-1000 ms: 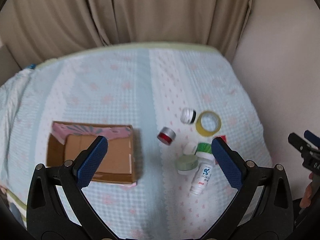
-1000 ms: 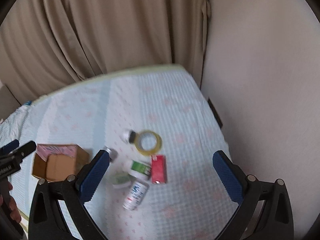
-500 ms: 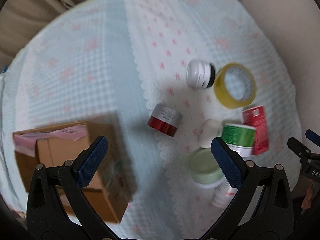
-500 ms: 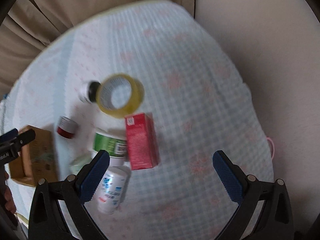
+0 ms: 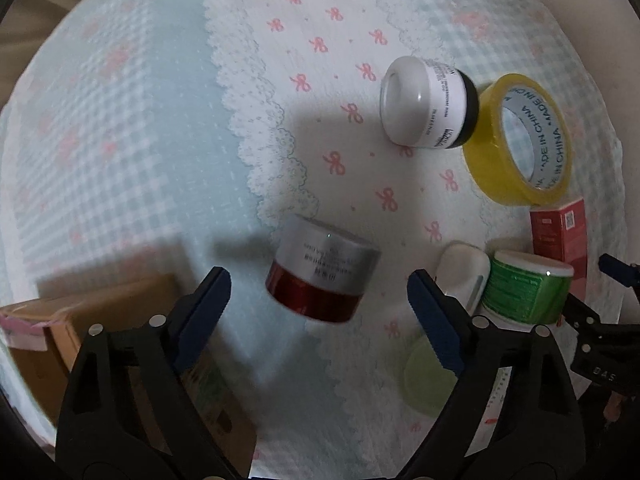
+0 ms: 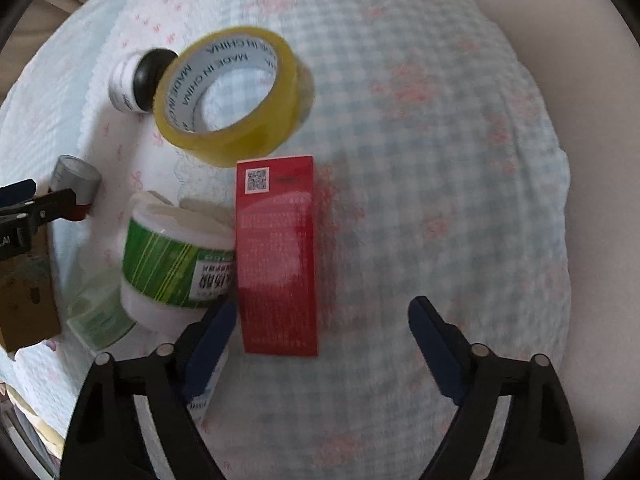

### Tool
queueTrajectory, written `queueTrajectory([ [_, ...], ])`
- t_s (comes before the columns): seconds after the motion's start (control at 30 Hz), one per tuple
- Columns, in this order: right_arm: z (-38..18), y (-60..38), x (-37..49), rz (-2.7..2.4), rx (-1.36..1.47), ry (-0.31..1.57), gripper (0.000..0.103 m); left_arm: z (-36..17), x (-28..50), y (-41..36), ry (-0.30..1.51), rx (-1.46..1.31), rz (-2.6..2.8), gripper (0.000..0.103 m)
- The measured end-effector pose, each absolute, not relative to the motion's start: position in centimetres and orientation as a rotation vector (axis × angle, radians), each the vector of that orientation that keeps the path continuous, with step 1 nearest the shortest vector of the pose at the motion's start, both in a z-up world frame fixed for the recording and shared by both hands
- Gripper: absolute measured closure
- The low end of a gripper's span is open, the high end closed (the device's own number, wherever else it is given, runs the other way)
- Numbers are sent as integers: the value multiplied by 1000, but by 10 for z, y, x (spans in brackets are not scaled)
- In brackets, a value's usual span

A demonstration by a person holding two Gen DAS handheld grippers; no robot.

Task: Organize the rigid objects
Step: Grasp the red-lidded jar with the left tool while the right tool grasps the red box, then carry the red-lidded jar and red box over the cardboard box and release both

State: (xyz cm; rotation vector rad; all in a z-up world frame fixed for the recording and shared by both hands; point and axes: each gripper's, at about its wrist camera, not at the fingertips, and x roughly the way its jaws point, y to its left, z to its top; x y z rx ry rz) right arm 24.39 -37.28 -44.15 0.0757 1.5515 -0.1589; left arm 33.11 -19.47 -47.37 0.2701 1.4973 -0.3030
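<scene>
We are reaching in: left gripper (image 5: 318,300) over the red jar (image 5: 320,270), right gripper (image 6: 320,322) over the red box (image 6: 278,258). Both sets of fingers, apart, have just been closing, gripping nothing yet. Next we must straddle each, beside the tape (image 6: 232,98), and clamp.

4 jars (image 5: 322,276), 1 tape roll (image 5: 520,140), 1 red carton (image 6: 278,256)

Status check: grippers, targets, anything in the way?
Left gripper open, closing around the red jar. Right gripper open, closing over the red box. Green tub crowds the box's left side.

A bed (image 5: 120,120) with a blue checked cover fills the frame. A plain pale wall (image 6: 580,80) stands at the right.
</scene>
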Motion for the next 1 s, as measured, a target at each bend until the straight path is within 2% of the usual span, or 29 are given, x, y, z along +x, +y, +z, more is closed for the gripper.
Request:
queueTrajectory([
  [0.13,-460,-373,257,-149,46,1593,26,-492,336,-196,1539,269,-321,29],
  [0.17,-464,-375,260,-143,45,1603,29,-496,337,-195,1545,269,-324,34],
  [0.3,-475,-377,272,-110,44,1624,43,-506,339,-193,1546,296,-321,37],
  [0.37,-477,-375,276,-94,16,1626,48,-511,340,-191,1548,315,-314,47],
  [0.43,-484,-370,282,-81,1,1628,54,-515,341,-188,1551,307,-324,47],
  [0.47,-488,-370,284,-70,9,1632,62,-515,342,-186,1548,301,-327,47],
  [0.67,-505,-366,292,-91,38,1617,64,-506,343,-174,1526,303,-339,48],
  [1.0,-474,-396,282,-128,152,1554,65,-462,332,-151,1429,241,-354,52],
])
